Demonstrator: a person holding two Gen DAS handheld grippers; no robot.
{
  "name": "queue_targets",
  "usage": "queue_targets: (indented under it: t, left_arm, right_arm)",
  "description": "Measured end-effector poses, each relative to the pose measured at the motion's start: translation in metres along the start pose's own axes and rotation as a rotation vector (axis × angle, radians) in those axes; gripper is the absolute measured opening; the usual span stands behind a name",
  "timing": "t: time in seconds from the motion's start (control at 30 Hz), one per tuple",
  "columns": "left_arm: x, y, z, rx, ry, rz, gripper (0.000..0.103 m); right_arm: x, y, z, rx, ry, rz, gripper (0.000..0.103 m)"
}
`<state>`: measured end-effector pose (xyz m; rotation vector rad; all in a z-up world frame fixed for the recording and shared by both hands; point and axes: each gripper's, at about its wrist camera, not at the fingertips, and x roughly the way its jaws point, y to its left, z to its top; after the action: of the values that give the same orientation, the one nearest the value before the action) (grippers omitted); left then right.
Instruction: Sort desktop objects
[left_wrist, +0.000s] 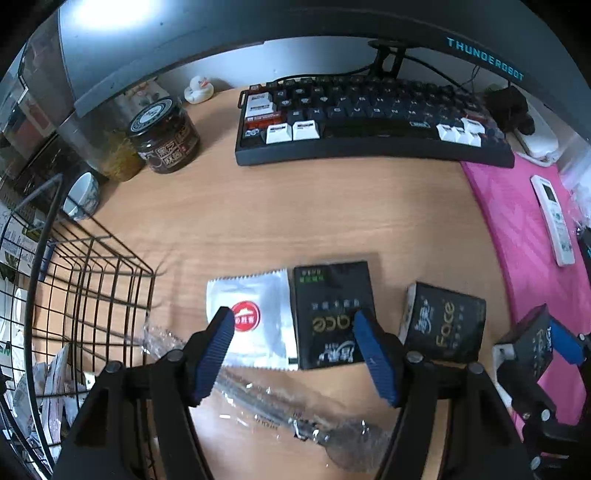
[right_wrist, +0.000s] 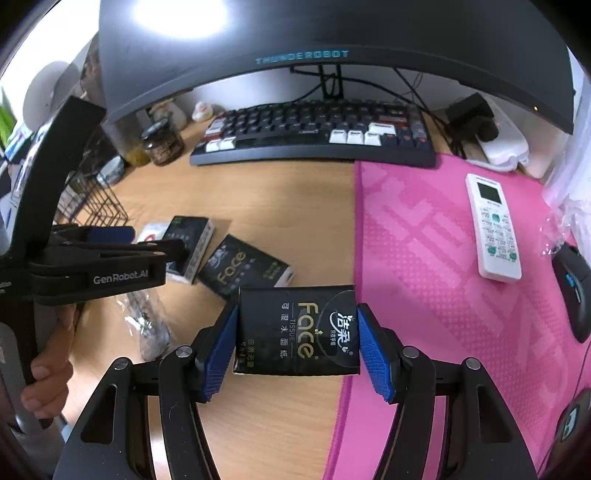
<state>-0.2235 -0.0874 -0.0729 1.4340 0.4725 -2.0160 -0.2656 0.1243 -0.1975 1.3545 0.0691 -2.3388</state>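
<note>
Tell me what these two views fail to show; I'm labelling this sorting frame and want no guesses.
- Wire basket contents: left wrist view, cut by the fisheye edge and hidden behind the left hand-held gripper.
- Clear plastic wrapper: left wrist view, its contents blurred, ends hidden by the fingers.
- Mouse: right wrist view, cut off by the right edge.
- Face tissue pack underside: hidden in the right hand-held gripper.

Surface: wooden desk (right_wrist: 258, 192), pink mat (right_wrist: 424, 258) over its right part.
Back edge: keyboard (right_wrist: 314, 136), dark jar (left_wrist: 164, 136), monitor stand.
Left edge: wire basket (left_wrist: 92, 280).
Centre-front: white sachet (left_wrist: 255, 314), 2 black tissue packs (left_wrist: 332, 314) (left_wrist: 443, 321), clear wrapper (left_wrist: 295, 417).
On mat: white remote (right_wrist: 493, 225), mouse (right_wrist: 574, 284).
</note>
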Motion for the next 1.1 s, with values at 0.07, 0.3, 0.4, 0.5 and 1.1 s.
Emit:
queue_targets:
  t: [0.07, 0.3, 0.4, 0.5, 1.1]
  left_arm:
    - [0.002, -0.001, 0.003, 0.001, 0.002, 0.002, 0.072]
    - [0.006, -0.009, 0.011, 0.004, 0.029, -0.044, 0.072]
    - [0.008, -0.015, 0.01, 0.014, 0.047, -0.058, 0.072]
    - [0.011, -0.019, 0.008, 0.023, 0.058, -0.066, 0.072]
    - [0.021, -0.019, 0.007, 0.032, 0.084, -0.065, 0.056]
  right_arm:
    - [0.001, -0.004, 0.002, 0.011, 0.002, 0.004, 0.063]
    - [0.001, -0.014, 0.006, 0.05, 0.008, 0.03, 0.063]
    - [-0.003, -0.018, 0.008, 0.067, 0.005, 0.032, 0.063]
    - [-0.009, -0.023, 0.009, 0.086, -0.004, 0.031, 0.063]
    - [0.005, -0.022, 0.014, 0.09, 0.046, -0.028, 0.063]
